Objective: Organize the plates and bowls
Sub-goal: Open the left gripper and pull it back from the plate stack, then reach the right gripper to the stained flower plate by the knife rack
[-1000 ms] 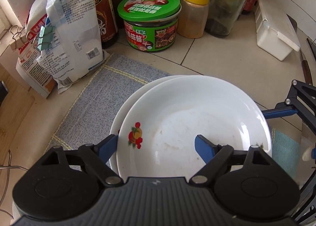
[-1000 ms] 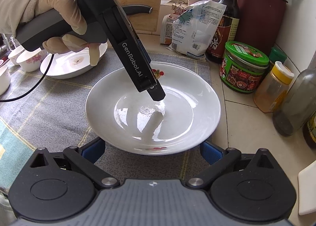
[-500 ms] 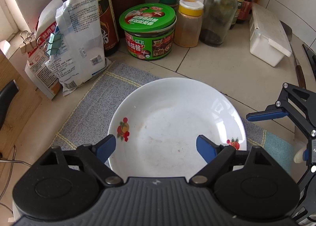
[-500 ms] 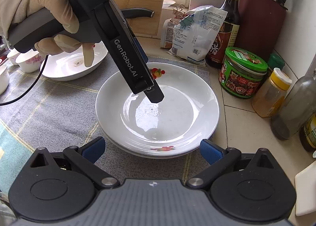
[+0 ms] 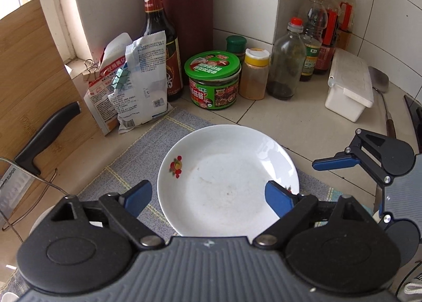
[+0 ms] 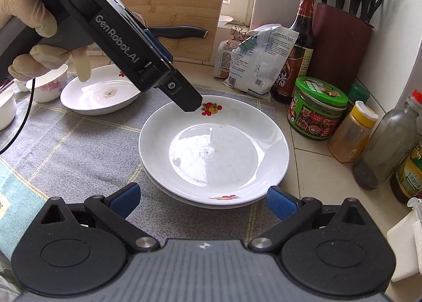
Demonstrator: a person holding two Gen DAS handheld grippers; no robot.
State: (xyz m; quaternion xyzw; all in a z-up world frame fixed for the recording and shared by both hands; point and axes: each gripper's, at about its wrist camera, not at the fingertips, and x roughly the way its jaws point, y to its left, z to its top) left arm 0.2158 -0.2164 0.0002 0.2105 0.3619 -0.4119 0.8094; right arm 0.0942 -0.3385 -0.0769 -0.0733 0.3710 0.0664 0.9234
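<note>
Two white plates with small fruit prints lie stacked [image 6: 213,149] on the grey checked mat [image 6: 79,149]; from the left wrist view only the top plate [image 5: 226,178] shows. My left gripper [image 5: 208,195] hovers above the stack's far rim, its jaws opening with nothing held between them; its fingertip [image 6: 190,104] hangs clear of the plate. My right gripper [image 6: 203,197] stands open just short of the stack's near rim, empty. One of its blue fingers [image 5: 335,163] shows at the right in the left wrist view. A third plate [image 6: 102,96] and flowered bowls [image 6: 50,85] sit at the back left.
A green-lidded jar [image 5: 212,80], spice jars, bottles and clipped bags [image 5: 139,85] crowd the counter behind the stack. A dark red knife block [image 6: 340,48] stands in the corner. A white box [image 5: 348,85] lies right; a cleaver [image 5: 39,141] and cutting board [image 5: 29,64] stand left.
The top plate, first offset, now sits squarely on the lower one. My left gripper has lifted out of the plate toward its far rim and its jaws stand wider. The right gripper barely moved.
</note>
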